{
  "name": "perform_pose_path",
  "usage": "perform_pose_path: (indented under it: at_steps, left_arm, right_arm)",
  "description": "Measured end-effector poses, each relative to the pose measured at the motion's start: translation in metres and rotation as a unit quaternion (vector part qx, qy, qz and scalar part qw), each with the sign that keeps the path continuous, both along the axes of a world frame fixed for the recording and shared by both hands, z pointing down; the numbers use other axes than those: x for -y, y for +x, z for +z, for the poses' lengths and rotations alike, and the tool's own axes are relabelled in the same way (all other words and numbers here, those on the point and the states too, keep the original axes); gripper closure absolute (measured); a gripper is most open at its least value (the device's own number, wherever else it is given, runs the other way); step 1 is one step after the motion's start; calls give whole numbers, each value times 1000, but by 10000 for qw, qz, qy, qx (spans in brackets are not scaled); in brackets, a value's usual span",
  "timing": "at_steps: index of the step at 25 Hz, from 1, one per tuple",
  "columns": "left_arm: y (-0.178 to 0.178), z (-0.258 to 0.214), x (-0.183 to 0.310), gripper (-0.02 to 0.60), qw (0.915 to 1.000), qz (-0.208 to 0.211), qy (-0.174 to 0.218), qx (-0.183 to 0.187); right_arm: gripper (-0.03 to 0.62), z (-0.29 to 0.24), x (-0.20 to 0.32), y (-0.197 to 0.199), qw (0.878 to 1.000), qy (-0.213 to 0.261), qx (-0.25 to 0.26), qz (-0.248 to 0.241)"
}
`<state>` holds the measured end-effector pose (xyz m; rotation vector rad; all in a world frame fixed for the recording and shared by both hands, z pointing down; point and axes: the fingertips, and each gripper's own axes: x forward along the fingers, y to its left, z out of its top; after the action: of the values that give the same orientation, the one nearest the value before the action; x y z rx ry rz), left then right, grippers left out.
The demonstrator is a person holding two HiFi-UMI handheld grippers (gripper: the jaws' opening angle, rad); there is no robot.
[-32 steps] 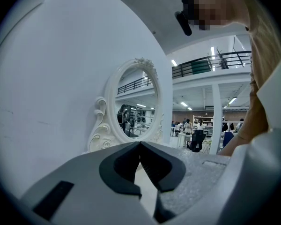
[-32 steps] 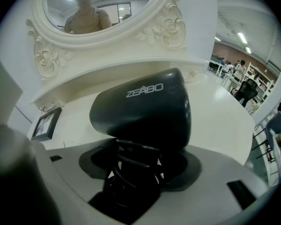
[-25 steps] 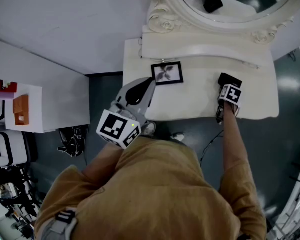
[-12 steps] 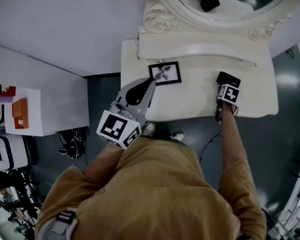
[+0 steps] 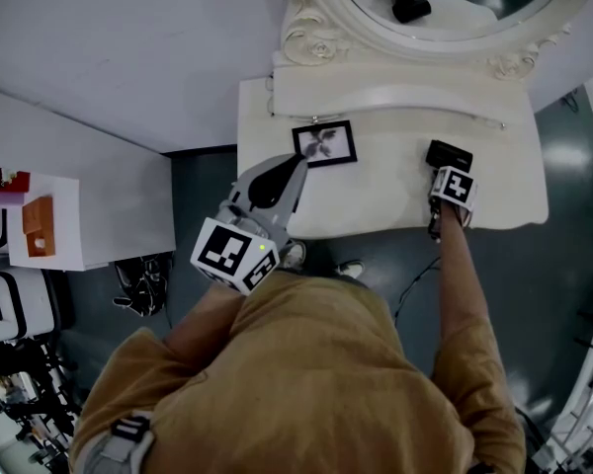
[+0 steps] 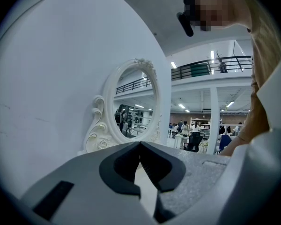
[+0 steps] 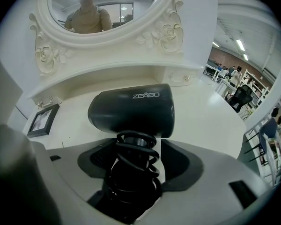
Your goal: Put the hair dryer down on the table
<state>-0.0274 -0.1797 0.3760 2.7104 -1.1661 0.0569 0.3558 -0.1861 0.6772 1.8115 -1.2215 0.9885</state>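
Resting on the table: one hair dryer, jaws loosened

Two grippers, one hair dryer [image 7: 131, 109], one framed picture [image 5: 324, 144], one ornate mirror [image 5: 311, 30]. Dryer's black barrel lies on the white table [image 5: 376, 205], right of the picture, below the mirror. Right gripper [image 7: 136, 142]: jaws have just been opening, now apart; the handle with its coiled cord stands between them, a gap showing beside the right pad. Left gripper [image 6: 140, 144]: tips together, nothing between, held off the table's front edge.
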Motion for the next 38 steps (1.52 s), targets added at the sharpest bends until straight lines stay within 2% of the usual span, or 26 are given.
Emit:
perform_pose_path:
  at_steps: [10, 11, 13, 14, 16, 19, 26, 31, 34, 38]
  left_arm:
    - [-1, -1, -9, 578, 9999, 125, 23, -22]
    - [0, -1, -9, 578, 9999, 144, 27, -32]
    - [0, -1, -11, 578, 9998, 184, 30, -61]
    - [0, -2, -11, 578, 9997, 209, 33, -77]
    - [3, -2, -12, 578, 9996, 272, 46, -108]
    - [6, -3, -16, 578, 9992, 376, 75, -147]
    - [3, -9, -26, 578, 9981, 558, 162, -214]
    - [-1, -12, -33, 578, 9968, 715, 241, -268]
    - [-4, -14, -35, 578, 9960, 790, 299, -296]
    - [-9, -17, -36, 578, 9951, 868, 345, -329]
  right_arm:
    - [289, -15, -10, -2, 9997, 219, -33, 104]
    - [289, -19, -6, -5, 9993, 370, -7, 42]
    - [287, -33, 18, -14, 9934, 1101, 106, -312]
    - [289, -39, 25, -16, 9904, 1316, 123, -399]
    - [289, -43, 13, -15, 9926, 1185, 87, -264]
    - [292, -55, 23, -25, 9855, 1611, 214, -483]
    - [309, -71, 1, -26, 9844, 1724, 124, -324]
    - [386, -92, -20, -46, 9822, 1839, 48, -365]
    - [452, -100, -43, -48, 9841, 1756, -110, -256]
    - [561, -128, -62, -60, 9783, 2047, -206, -236]
